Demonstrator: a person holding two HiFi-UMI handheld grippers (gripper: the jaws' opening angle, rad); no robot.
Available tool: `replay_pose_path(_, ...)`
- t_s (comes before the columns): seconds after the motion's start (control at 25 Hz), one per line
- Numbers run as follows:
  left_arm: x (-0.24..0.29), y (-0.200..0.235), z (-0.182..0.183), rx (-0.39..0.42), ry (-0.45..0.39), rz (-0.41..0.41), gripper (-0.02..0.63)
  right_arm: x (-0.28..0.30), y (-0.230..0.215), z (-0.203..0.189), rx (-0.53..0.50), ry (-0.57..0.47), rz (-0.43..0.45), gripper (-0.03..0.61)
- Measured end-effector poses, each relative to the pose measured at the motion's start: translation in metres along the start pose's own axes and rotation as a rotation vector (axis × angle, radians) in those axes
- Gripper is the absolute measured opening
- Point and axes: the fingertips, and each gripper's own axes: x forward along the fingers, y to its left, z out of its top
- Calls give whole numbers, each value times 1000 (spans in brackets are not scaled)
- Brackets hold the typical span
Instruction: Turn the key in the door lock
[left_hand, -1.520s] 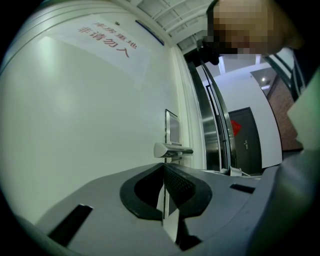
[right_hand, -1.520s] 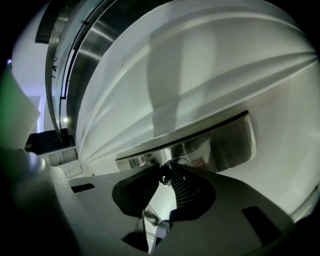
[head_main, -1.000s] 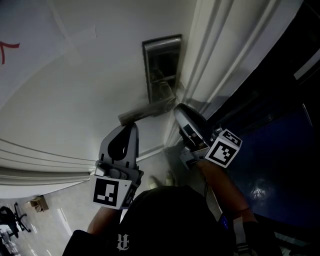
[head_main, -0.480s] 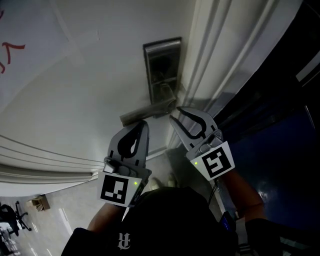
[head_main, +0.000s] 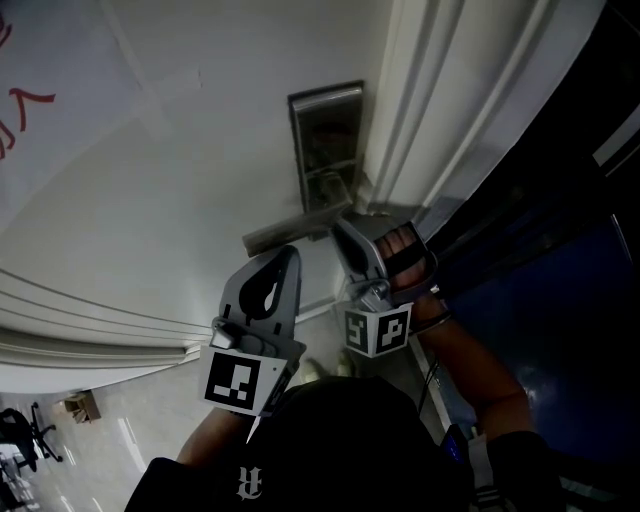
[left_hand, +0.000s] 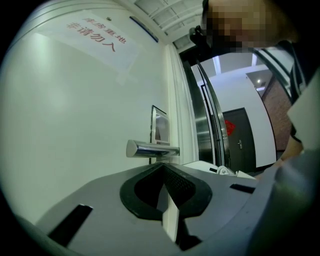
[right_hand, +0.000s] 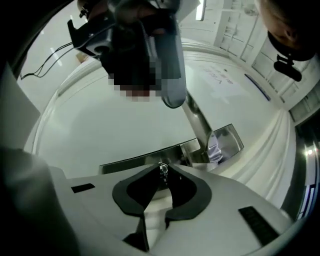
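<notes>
R gripper (head_main: 348, 228) rolled over — pinching small metal key (right_hand: 163, 169).

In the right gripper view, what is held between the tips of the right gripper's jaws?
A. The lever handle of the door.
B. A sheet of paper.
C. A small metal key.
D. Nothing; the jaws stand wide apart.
C: the right gripper has its jaws closed on a small metal key at the lock plate, while the lever handle lies beyond the tips, not between them.
</notes>
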Motion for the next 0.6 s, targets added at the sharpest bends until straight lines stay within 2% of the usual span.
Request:
replay_pose_path(0.12, -2, 3, 0, -4, -1, 8, 8, 1, -4, 0, 65, 12, -17, 54)
replay_pose_path(0.24, -2, 4, 0, -5, -6, 10, 8, 1, -6, -1, 191, 26, -14, 54)
replay_pose_path(0.36, -2, 3, 0, -3, -8, 7, 8, 2, -7, -3, 390, 39, -8, 21)
replay_pose_path(0.48, -2, 2, 0, -3, -6, 4, 6, 2, -12, -5, 608, 38, -13, 21)
replay_pose_path(0.6, -3, 1, -1, -3, -3, 3, 8, 2, -13, -7, 889, 28, -3, 21)
